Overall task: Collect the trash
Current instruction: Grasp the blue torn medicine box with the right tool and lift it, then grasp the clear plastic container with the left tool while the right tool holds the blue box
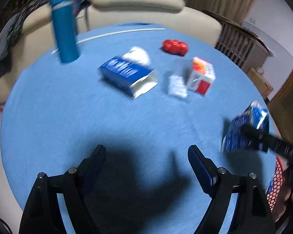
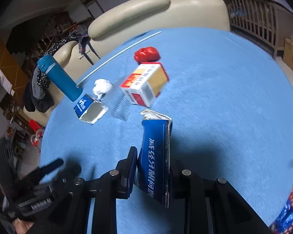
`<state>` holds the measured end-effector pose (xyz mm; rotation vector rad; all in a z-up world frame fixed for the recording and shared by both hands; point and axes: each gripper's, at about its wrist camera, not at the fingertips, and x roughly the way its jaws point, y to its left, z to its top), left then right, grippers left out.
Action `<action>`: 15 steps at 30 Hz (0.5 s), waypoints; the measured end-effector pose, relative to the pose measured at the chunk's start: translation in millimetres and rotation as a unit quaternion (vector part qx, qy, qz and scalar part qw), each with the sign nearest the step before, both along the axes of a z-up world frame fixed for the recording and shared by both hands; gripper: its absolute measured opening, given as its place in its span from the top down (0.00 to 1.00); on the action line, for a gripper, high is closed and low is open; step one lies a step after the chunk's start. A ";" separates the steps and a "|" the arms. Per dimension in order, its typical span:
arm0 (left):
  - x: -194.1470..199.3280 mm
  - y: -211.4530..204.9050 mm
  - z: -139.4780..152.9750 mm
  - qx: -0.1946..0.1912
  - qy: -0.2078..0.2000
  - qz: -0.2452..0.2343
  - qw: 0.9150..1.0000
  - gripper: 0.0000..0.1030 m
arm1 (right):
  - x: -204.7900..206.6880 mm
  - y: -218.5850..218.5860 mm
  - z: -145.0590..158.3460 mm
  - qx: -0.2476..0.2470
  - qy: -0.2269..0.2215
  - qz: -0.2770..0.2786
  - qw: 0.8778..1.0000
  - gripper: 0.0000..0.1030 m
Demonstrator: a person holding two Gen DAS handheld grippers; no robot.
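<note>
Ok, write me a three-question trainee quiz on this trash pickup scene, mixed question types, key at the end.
1. True or false: the right gripper is shut on a flattened blue carton.
2. Multiple choice: what stands upright on the blue tablecloth near the cream sofa? A) a green mug B) a blue bottle C) a glass jar
3. Fill in: the left gripper is ____ with nothing between its fingers.

Key: 1 true; 2 B; 3 open

Also left on the table: an open blue box, a crumpled white tissue, a red wrapper and a red-and-white box.
</note>
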<state>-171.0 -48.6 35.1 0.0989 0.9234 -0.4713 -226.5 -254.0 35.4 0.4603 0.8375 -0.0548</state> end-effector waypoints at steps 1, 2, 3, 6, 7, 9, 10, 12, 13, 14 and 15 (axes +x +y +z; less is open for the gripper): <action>2.5 -11.9 5.5 0.006 -0.008 -0.015 1.000 0.17 | -2.7 -3.0 -1.1 0.007 -0.001 -0.003 1.000 0.72; 5.0 -21.5 8.8 0.010 -0.012 -0.026 1.000 0.17 | -5.0 -5.5 -2.2 0.012 -0.003 -0.005 1.000 0.72; 7.5 -28.1 10.9 0.012 -0.013 -0.034 0.999 0.17 | -7.3 -7.2 -2.6 0.014 -0.004 -0.006 1.000 0.72; 23.0 -54.4 17.7 0.017 -0.017 -0.056 0.998 0.17 | -12.2 -12.1 -5.3 0.027 -0.007 -0.009 1.000 0.72; 28.9 -61.3 18.4 0.018 -0.015 -0.058 0.998 0.17 | -13.8 -13.4 -6.1 0.030 -0.009 -0.009 0.999 0.72; 39.9 -70.9 18.2 0.017 -0.010 -0.061 0.998 0.17 | -15.9 -15.8 -8.3 0.037 -0.011 -0.009 0.999 0.72; 48.3 -77.7 16.9 0.017 -0.007 -0.061 0.998 0.17 | -16.3 -17.1 -9.4 0.040 -0.011 -0.008 0.999 0.72; 58.4 -85.4 13.8 0.020 -0.003 -0.057 0.998 0.17 | -16.7 -19.4 -11.3 0.046 -0.012 -0.007 0.999 0.72; 65.9 -91.3 10.2 0.024 -0.002 -0.056 0.998 0.17 | -16.5 -20.4 -12.2 0.048 -0.012 -0.006 0.999 0.72; 70.3 -95.1 7.8 0.027 -0.001 -0.055 0.998 0.17 | -16.4 -20.9 -12.9 0.050 -0.013 -0.005 0.999 0.72; 77.1 -100.2 3.3 0.030 0.001 -0.054 0.998 0.17 | -16.0 -21.6 -13.5 0.052 -0.013 -0.004 0.999 0.72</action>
